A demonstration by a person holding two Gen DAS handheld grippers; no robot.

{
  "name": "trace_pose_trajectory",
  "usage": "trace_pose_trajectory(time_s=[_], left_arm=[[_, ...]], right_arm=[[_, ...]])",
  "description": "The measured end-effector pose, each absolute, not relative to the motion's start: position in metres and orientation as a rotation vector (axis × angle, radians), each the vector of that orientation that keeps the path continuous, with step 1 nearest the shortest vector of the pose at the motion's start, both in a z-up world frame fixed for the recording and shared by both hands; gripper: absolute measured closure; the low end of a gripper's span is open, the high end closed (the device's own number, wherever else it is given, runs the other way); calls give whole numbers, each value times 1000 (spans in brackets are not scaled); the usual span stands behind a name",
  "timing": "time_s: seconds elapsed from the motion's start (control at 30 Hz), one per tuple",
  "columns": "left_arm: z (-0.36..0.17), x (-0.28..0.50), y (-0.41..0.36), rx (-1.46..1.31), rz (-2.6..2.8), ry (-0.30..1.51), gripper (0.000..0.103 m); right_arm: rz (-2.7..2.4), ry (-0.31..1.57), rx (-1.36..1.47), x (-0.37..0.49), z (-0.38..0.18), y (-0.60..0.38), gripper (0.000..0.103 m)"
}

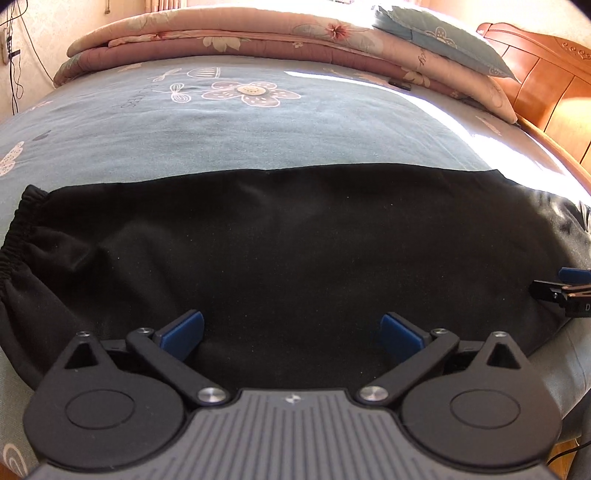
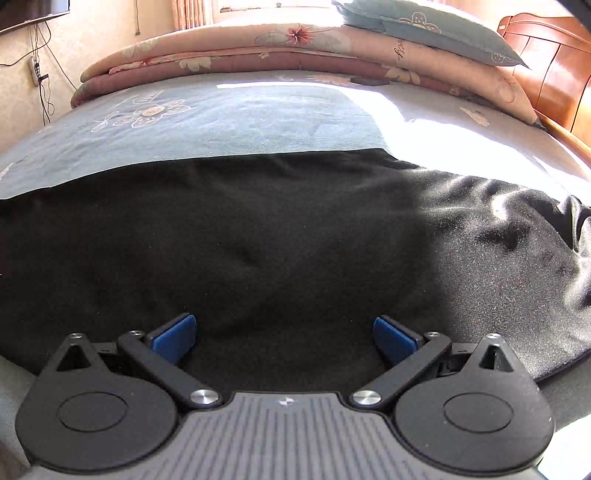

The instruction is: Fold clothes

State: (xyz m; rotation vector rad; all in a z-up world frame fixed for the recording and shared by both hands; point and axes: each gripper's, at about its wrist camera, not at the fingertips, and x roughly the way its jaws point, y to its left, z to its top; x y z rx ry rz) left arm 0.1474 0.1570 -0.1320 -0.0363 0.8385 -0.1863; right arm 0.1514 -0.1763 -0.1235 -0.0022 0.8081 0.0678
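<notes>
Black garment (image 1: 295, 240) lies flat on the bed (image 1: 229, 136), long axis left-right, waistband left. Left tongs (image 1: 291, 334) and right tongs (image 2: 284, 336) both wide open, empty, over its near edge.

The garment (image 1: 295, 240) is plain black, the bed sheet (image 1: 184, 122) dusty blue-grey with pale pink-and-white flowers, the folded quilt (image 1: 258, 33) pink and mauve with cream and red blossoms, the pillow (image 2: 436, 26) blue-grey with a white flower, the headboard (image 1: 546, 70) orange-brown wood, and the fingers (image 2: 173, 338) black with blue pads.
</notes>
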Motion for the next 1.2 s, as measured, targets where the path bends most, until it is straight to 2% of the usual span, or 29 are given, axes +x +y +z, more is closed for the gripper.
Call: trace_pose_trajectory(time_s=[0.37,0.43,0.6,0.77,0.83,1.0,1.2], left_arm=[[-128,151,155,-21,-202,860,1],[-121,150,170,-101,-231,867,1],[-91,152,236,-325,-159,747,1],[-118,157,292,-572,-141,832,1],[-126,148,300,-614,-154,801,1],[-118,145,301,-620,-140,799,1],[-98,178,282,-575,-207,773,1]], right_arm=[[63,795,-5,150,-126,-176,0],[67,791,-6,149,-126,-176,0],[69,790,-6,148,-125,-176,0],[56,778,-3,146,-126,-174,0],[57,775,-3,145,-126,-174,0],[57,776,-2,146,-126,-174,0],[48,765,0,145,-127,-173,0]])
